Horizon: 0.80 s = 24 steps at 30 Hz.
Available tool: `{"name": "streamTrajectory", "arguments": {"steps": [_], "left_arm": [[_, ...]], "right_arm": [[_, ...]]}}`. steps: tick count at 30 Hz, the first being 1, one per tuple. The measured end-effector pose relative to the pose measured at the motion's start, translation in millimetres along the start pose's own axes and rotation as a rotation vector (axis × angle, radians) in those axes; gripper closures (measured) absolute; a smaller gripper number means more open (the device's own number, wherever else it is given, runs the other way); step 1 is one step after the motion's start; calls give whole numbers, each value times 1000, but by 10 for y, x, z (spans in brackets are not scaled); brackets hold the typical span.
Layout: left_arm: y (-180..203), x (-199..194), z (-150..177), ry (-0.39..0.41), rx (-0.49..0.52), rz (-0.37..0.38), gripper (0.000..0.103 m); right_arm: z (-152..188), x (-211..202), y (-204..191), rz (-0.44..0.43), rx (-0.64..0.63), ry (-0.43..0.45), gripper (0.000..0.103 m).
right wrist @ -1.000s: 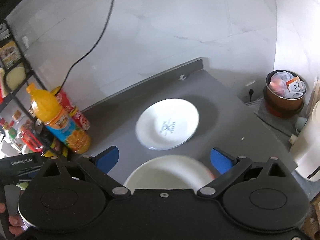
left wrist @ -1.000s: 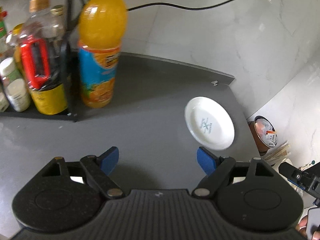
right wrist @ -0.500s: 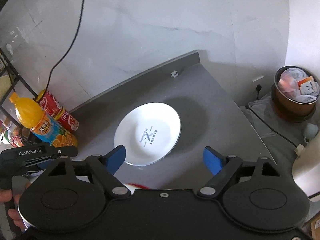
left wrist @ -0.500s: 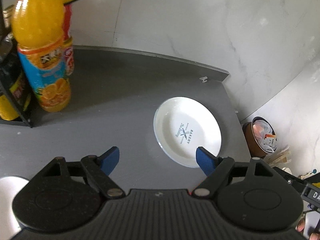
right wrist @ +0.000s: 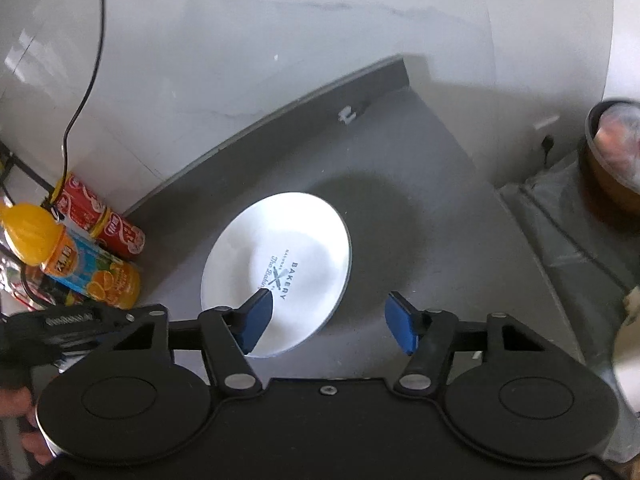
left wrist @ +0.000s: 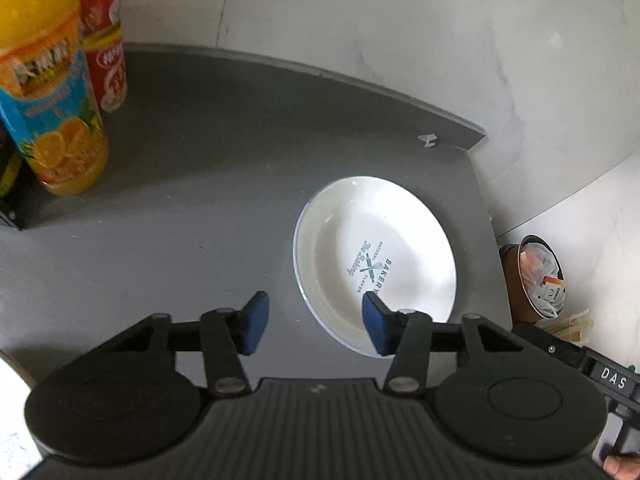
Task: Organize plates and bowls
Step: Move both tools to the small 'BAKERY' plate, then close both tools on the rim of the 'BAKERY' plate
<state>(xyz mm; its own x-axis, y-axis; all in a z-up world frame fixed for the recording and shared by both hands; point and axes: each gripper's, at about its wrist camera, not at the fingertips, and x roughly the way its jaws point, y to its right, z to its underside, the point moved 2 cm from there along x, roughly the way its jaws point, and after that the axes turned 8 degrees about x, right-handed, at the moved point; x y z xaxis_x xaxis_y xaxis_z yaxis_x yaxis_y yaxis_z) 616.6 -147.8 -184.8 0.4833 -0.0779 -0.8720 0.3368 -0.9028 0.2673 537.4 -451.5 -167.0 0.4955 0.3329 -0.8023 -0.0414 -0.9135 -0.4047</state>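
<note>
A white plate [left wrist: 376, 248] with a "BAKERY" print lies flat on the dark grey counter [left wrist: 192, 200] near its right corner. My left gripper [left wrist: 314, 318] hovers open above the plate's near-left rim, its right blue pad over the plate and its left pad over bare counter. The same white plate [right wrist: 280, 264] shows in the right wrist view. My right gripper [right wrist: 330, 320] is open above its near-right edge, with the left pad over the plate. Neither gripper holds anything. A sliver of another white dish [left wrist: 12, 424] peeks in at the lower left edge.
An orange juice bottle [left wrist: 48, 92] and a red can [left wrist: 106, 40] stand at the counter's left beside a black rack. A black cable [right wrist: 86, 76] runs down the marble wall. A brown bin [left wrist: 536, 276] sits on the floor beyond the counter's right edge.
Both grippers have moved closer to the plate, which now looks larger and sits between their fingers' lines. The left view swung right, past the rack. The white bowl under the right gripper left view.
</note>
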Motion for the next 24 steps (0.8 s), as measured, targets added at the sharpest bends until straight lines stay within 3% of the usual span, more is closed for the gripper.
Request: {"name": "streamTrajectory", "arguments": {"steps": [8, 16, 24], "left_arm": [[-24, 391, -90, -68, -4, -30, 64], [-95, 714, -189, -105, -61, -49, 78], [-165, 843, -202, -116, -97, -37, 80]], "right_arm": [[-106, 399, 93, 10, -28, -68, 56], [-168, 701, 168, 17, -25, -121, 64], [-178, 872, 138, 13, -51, -161, 70]]}}
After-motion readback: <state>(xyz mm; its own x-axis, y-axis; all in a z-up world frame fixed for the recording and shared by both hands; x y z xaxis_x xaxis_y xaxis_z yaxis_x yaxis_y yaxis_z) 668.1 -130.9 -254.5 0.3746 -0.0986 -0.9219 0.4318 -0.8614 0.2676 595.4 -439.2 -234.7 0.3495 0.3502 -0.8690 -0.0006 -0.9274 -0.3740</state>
